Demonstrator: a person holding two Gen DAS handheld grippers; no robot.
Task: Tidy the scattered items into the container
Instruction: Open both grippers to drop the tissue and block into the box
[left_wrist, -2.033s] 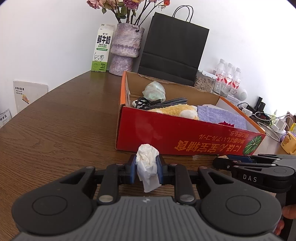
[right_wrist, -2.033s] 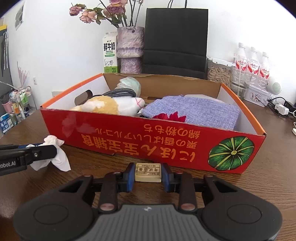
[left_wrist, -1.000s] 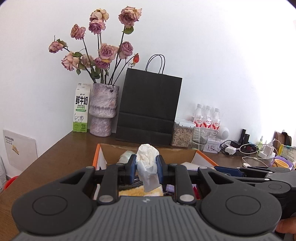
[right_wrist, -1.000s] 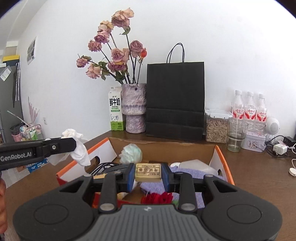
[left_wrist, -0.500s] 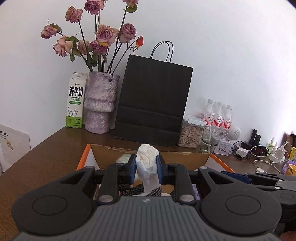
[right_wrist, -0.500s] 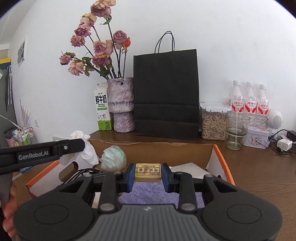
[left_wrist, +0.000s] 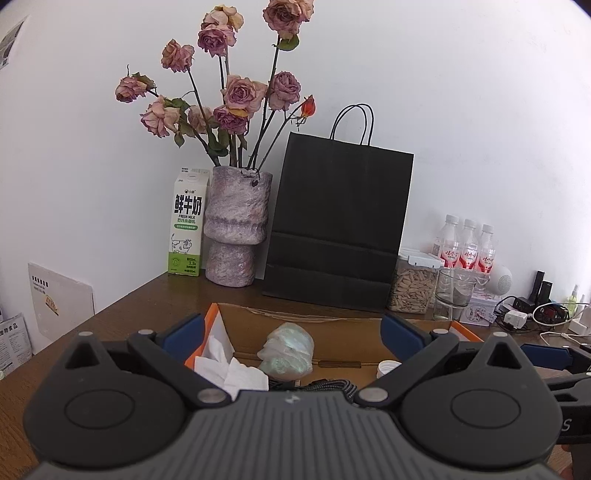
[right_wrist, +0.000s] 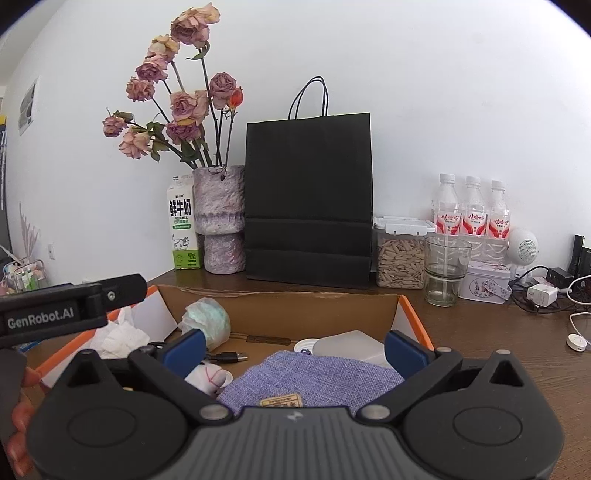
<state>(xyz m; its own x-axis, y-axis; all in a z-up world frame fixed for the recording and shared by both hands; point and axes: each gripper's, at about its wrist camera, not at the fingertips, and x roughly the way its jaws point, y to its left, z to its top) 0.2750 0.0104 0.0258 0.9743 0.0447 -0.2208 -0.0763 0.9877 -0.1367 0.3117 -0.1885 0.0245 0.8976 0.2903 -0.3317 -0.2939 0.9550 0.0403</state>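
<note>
Left wrist view: the left gripper (left_wrist: 291, 332) hangs over the cardboard box (left_wrist: 332, 326), jaws opening wide with nothing between them; the crumpled tissue (left_wrist: 231, 373) lies inside at the box's left end.

Right wrist view: the right gripper (right_wrist: 293, 345), jaws likewise opening wide and empty, hangs above the small tan block (right_wrist: 280, 401) resting on purple cloth (right_wrist: 314, 373) in the box.

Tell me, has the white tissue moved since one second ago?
Yes. The tissue has dropped from between the opening left gripper fingers and now lies lower, inside the box at its left wall.
</note>
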